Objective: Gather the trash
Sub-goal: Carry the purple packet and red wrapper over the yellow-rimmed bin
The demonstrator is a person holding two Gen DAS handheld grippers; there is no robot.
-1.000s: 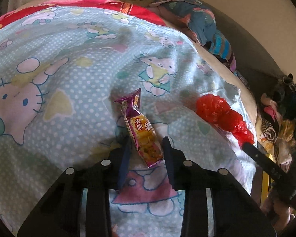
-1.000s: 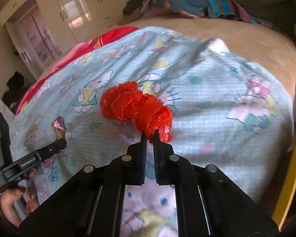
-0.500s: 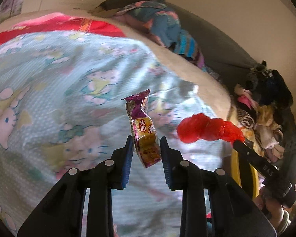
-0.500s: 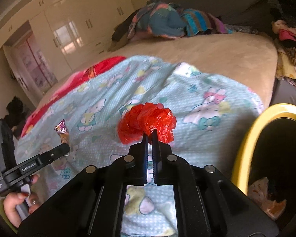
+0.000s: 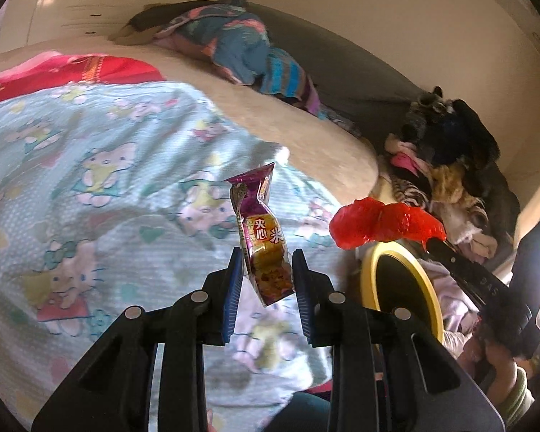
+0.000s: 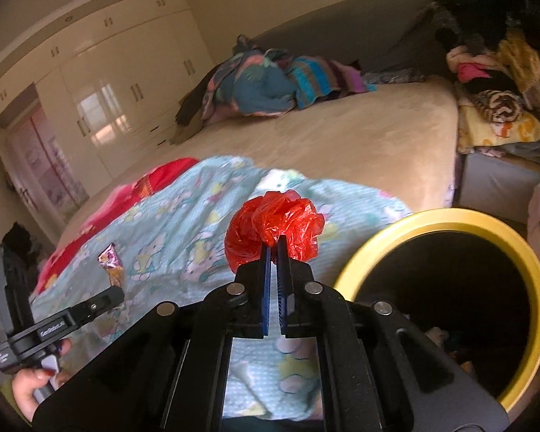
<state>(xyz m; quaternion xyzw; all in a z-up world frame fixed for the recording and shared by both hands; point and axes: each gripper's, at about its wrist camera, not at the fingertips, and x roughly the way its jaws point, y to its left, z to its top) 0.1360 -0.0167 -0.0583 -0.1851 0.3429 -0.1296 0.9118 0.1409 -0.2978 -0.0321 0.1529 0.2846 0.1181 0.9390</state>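
Note:
My left gripper [image 5: 266, 257] is shut on a purple and gold snack wrapper [image 5: 261, 230], held upright above the cartoon-print blanket [image 5: 90, 187]. The same wrapper [image 6: 111, 268] shows small at the left of the right wrist view, beyond the left gripper [image 6: 120, 293]. My right gripper [image 6: 273, 246] is shut on a crumpled red plastic bag [image 6: 273, 226], lifted clear of the bed. That red bag [image 5: 381, 221] hangs to the right of the wrapper in the left wrist view. A yellow-rimmed bin [image 6: 522, 262] with a dark inside stands just right of the red bag; its rim [image 5: 428, 280] also appears under the bag.
The beige bed [image 6: 360, 136] stretches behind, with a heap of colourful clothes [image 6: 270, 82] at its far side. More clothes and soft toys [image 5: 450, 158] pile up on the right. Cream wardrobes [image 6: 108, 82] line the back wall. A hand [image 6: 32, 388] grips the left tool.
Both grippers have risen off the blanket with their loads and swung right. The yellow bin has come into view and now lies close beside the red bag.

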